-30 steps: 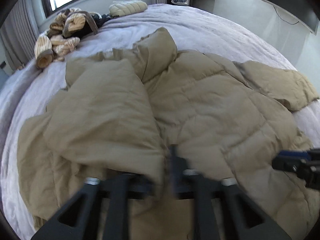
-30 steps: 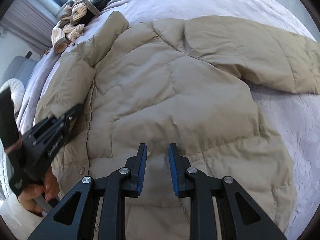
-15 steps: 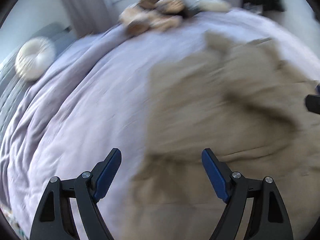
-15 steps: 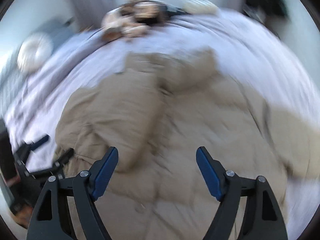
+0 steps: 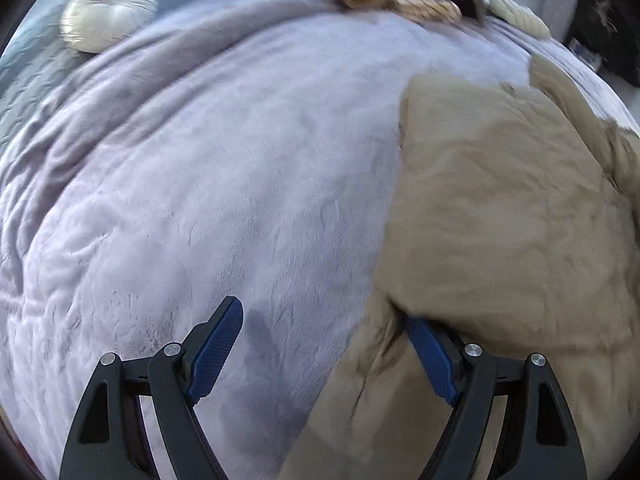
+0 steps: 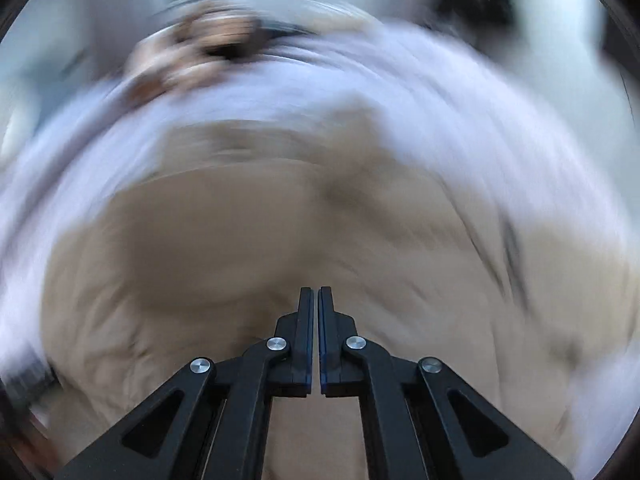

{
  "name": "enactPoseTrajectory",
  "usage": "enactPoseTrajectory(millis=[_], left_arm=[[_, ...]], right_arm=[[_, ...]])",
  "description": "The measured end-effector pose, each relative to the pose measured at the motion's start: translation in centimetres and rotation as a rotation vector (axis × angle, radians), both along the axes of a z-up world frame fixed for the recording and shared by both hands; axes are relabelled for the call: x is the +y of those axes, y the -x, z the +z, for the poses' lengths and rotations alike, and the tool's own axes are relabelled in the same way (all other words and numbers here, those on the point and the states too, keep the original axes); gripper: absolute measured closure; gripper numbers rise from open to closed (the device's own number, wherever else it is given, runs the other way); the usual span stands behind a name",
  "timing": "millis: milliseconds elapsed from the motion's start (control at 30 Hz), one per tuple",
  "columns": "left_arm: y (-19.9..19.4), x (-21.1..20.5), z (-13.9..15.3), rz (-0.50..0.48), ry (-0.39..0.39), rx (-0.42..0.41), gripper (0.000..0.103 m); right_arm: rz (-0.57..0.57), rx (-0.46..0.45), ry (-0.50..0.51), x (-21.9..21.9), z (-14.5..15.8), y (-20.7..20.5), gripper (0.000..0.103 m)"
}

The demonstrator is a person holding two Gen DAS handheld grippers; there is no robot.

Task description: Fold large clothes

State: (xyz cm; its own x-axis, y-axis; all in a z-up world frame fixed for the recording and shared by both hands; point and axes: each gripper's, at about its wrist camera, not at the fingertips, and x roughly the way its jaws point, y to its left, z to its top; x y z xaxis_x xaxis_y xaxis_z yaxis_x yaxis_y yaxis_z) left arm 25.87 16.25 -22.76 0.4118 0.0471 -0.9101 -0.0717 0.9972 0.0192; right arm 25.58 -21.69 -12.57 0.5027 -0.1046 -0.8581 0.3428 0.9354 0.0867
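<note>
Lilac bedspread shows sharply past the wide-open left gripper; the right gripper, closed empty, sees blurred jacket.

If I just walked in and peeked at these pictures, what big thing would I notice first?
Probably the big puffy tan coat lying in a heap on the right side of the fuzzy lilac blanket that covers the bed. Next, the left gripper low down, jaws wide, one blue pad tucked at the coat's edge. Far back on the left sits a round white cushion.
</note>
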Motion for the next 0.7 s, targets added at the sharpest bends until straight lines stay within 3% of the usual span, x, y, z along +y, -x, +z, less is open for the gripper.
enactPoseTrajectory(millis=[67,133,167,200,300,433,567,667,700], left_arm=[[0.9,1.3,1.2,-0.066,0.091,0.026,0.019],[1.3,2.4,2.6,-0.096,0.156,0.02,0.019],[0.8,3.1,3.5,-0.098,0.187,0.012,0.019],[0.1,3.3,3.8,-0.09,0.21,0.009,0.019],[-3.9,4.3,3.7,-0.03,0.317,0.02,0.019],[-9.1,3.0,0.5,0.011,0.435,0.109,0.019],[-10.0,1.1,-0.5,0.034,0.435,0.114,0.019],[-9.6,-0.2,-0.5,0.053,0.335,0.082,0.019],[-9.6,-0.4,-0.5,0.05,0.302,0.073,0.019]], right_arm=[[-0.109,0.029,-0.182,-4.3,-1.4,1.3,0.095],[-0.166,0.061,-0.361,-7.7,-2.8,2.9,0.068],[-0.168,0.055,-0.402,-8.3,-3.1,3.5,0.043],[-0.156,0.035,-0.442,-8.7,-2.8,4.4,0.027],[-0.115,-0.001,-0.451,-7.7,-1.3,5.1,0.024],[0.01,-0.019,-0.521,-3.3,0.2,3.4,0.022],[0.15,0.007,-0.303,3.3,1.7,0.3,0.022],[0.207,0.015,-0.003,8.0,1.9,-1.6,0.023],[0.198,0.004,0.091,8.6,1.8,-2.1,0.032]])
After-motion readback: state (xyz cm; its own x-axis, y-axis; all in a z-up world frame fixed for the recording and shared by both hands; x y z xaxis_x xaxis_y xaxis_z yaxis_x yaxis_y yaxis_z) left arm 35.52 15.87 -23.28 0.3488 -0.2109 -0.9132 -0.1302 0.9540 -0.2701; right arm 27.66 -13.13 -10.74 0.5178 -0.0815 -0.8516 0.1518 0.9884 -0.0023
